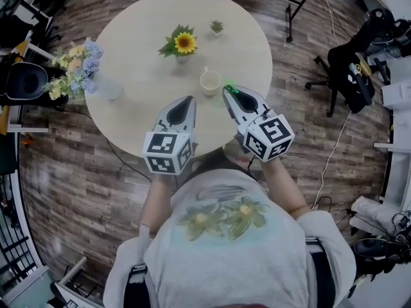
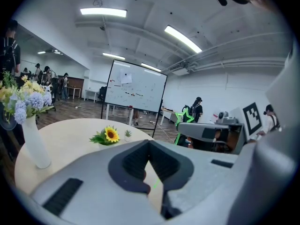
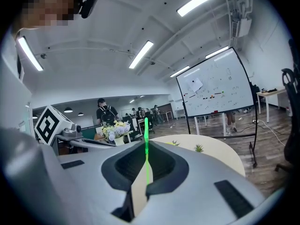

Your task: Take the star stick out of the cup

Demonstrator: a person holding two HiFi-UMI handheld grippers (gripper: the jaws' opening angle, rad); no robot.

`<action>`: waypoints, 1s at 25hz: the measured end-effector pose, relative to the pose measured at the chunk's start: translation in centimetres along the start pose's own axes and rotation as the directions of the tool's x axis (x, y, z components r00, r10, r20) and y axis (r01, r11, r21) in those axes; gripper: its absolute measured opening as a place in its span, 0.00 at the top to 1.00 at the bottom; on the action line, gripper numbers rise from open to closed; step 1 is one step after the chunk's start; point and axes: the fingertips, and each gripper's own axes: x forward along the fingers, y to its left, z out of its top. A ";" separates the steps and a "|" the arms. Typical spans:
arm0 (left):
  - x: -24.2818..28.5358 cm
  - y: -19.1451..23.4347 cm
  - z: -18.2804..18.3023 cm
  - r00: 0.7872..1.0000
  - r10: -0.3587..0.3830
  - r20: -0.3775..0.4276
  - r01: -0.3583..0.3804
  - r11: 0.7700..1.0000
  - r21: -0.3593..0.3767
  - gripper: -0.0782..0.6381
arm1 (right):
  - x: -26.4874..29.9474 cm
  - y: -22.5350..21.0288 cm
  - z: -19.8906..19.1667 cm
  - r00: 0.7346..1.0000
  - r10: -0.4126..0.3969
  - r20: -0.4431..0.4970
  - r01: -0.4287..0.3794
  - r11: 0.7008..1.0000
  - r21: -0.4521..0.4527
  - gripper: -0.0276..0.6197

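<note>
A cream cup (image 1: 210, 82) stands on the round table (image 1: 141, 56), and nothing shows inside it. My right gripper (image 1: 230, 93) is just right of the cup, shut on the green star stick (image 1: 229, 87). In the right gripper view the thin green stick (image 3: 146, 144) rises straight up from between the closed jaws of that gripper (image 3: 146, 149). The left gripper view shows the stick's star (image 2: 188, 115) above the right gripper (image 2: 206, 133). My left gripper (image 1: 188, 101) hovers at the table's near edge, left of the cup. Its jaws (image 2: 149, 144) meet at the tips and hold nothing.
A sunflower pot (image 1: 184, 43) and a small green plant (image 1: 217, 26) sit beyond the cup. A white vase of flowers (image 1: 78, 68) stands at the table's left edge. Office chairs (image 1: 350, 69) and desks ring the table on the wooden floor. A whiteboard (image 3: 213, 86) stands behind.
</note>
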 end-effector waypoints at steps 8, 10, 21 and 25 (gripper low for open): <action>-0.9 -1.1 -0.5 1.000 -0.014 0.004 0.014 1.000 0.007 0.89 | -0.6 1.4 -2.0 0.999 0.017 -0.037 -0.017 1.000 -0.015 0.91; -1.1 -1.3 -0.5 1.000 -0.017 0.006 0.017 1.000 0.007 0.89 | -0.8 1.5 -2.5 0.999 0.015 -0.048 -0.016 1.000 -0.016 0.91; -2.6 -2.2 -1.8 0.999 -0.037 0.003 0.037 0.999 0.013 0.89 | -1.7 3.4 -3.9 0.998 0.005 -0.069 -0.006 1.000 -0.022 0.91; -3.0 -2.4 -1.7 0.999 -0.043 0.004 0.043 0.999 0.017 0.89 | -2.0 3.9 -3.9 0.998 0.003 -0.070 -0.004 1.000 -0.023 0.91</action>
